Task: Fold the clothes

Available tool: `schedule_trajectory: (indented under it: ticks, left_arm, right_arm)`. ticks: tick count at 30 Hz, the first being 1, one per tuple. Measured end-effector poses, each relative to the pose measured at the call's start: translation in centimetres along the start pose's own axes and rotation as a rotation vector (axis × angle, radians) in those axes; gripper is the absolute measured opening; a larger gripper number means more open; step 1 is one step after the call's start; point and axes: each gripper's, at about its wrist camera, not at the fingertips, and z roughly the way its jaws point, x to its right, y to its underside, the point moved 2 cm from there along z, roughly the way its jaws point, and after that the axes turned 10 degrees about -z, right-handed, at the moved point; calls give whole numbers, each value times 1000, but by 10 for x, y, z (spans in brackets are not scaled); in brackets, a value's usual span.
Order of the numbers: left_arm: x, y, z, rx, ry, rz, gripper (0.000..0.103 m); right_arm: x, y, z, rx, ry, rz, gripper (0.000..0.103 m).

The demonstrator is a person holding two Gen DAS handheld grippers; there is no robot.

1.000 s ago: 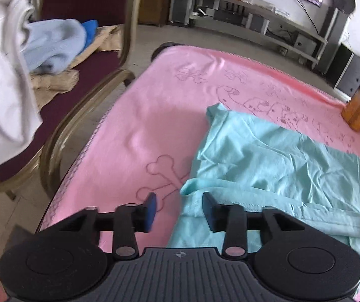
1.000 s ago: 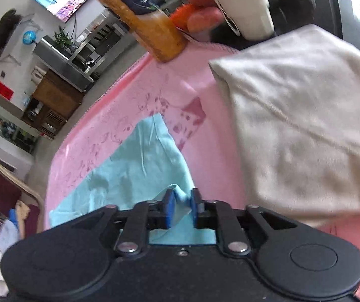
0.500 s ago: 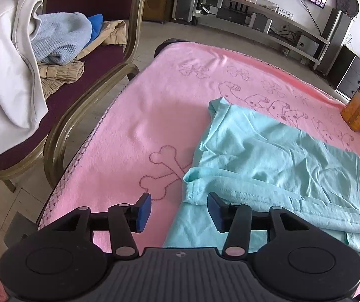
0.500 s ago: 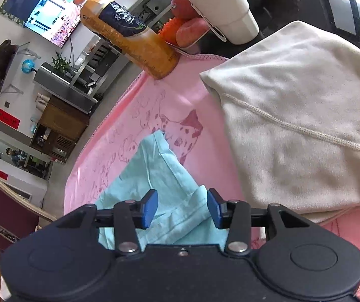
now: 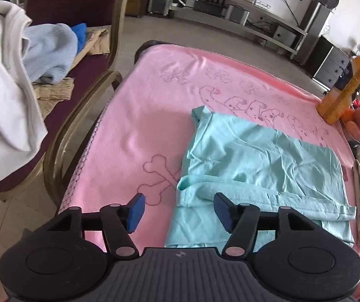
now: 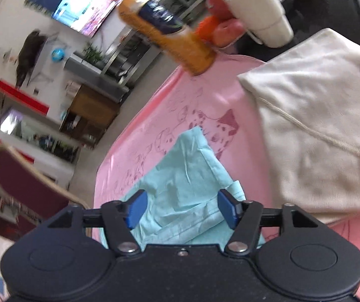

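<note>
Teal shirt (image 5: pixel 260 161) lies long axis 10-to-4 o'clock, hem under both wide-open empty grippers, left (image 5: pixel 177 209) and right (image 6: pixel 181 209).

We lose the teal shirt's (image 5: pixel 260 161) near hem under the left gripper's body; the cream garment (image 6: pixel 313 136) runs off the right wrist picture's right edge.

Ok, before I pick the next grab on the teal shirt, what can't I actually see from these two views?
- Teal shirt near edge: both wrist views, hidden behind the open left gripper and right gripper bodies.
- Cream garment: cut off by the frame edge in both views.
- Orange bottle label: right view, motion-blurred.
</note>
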Motion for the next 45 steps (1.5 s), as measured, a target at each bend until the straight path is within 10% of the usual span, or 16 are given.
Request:
schedule_trajectory:
  ticks: [38,45]
  left_arm:
    - [-38,-35,12,-79,322,-391,69]
    - [-34,-16,51,-231,344,-492,67]
  right_arm:
    - [25,7,12,17,-23,120,63]
    - [23,6,19,3,-17,134,63]
